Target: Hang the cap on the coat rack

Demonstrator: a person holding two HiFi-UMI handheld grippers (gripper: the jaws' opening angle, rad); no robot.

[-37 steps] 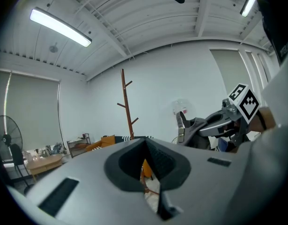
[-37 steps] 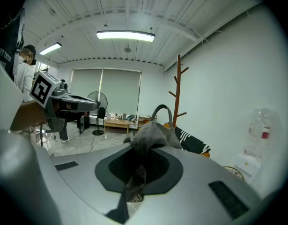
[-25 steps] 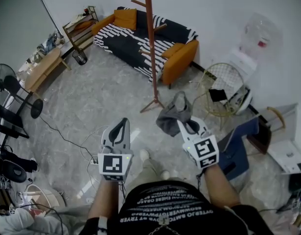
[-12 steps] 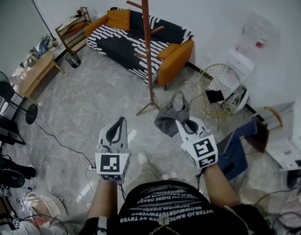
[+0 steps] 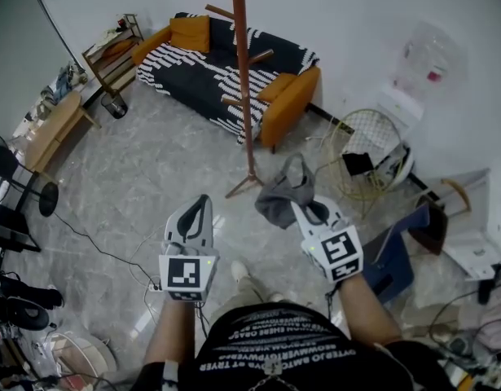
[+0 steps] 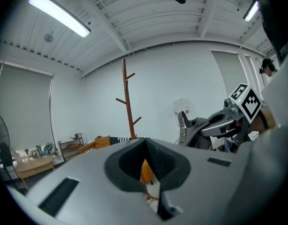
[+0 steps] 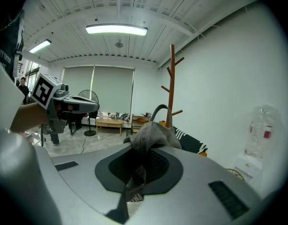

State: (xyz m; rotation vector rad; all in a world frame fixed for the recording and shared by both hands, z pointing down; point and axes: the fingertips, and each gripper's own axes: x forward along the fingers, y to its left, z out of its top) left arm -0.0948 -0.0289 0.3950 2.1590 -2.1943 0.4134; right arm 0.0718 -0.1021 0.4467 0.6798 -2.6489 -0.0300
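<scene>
Right gripper [image 5: 302,207]: jaws clamped on grey cap [image 5: 281,195], held above the floor, near the rack [image 5: 243,88] base. Left gripper [image 5: 204,201]: jaws together, empty. Sofa [image 5: 221,76] stands behind the rack, wire chair [image 5: 371,147] to its right.

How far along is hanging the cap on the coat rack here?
Done: the grey cap is picked up, pinched in the right gripper. In hand: it is held short of the coat rack. Left: slip it onto a peg; all visible pegs are bare. The left gripper is shut, empty.
</scene>
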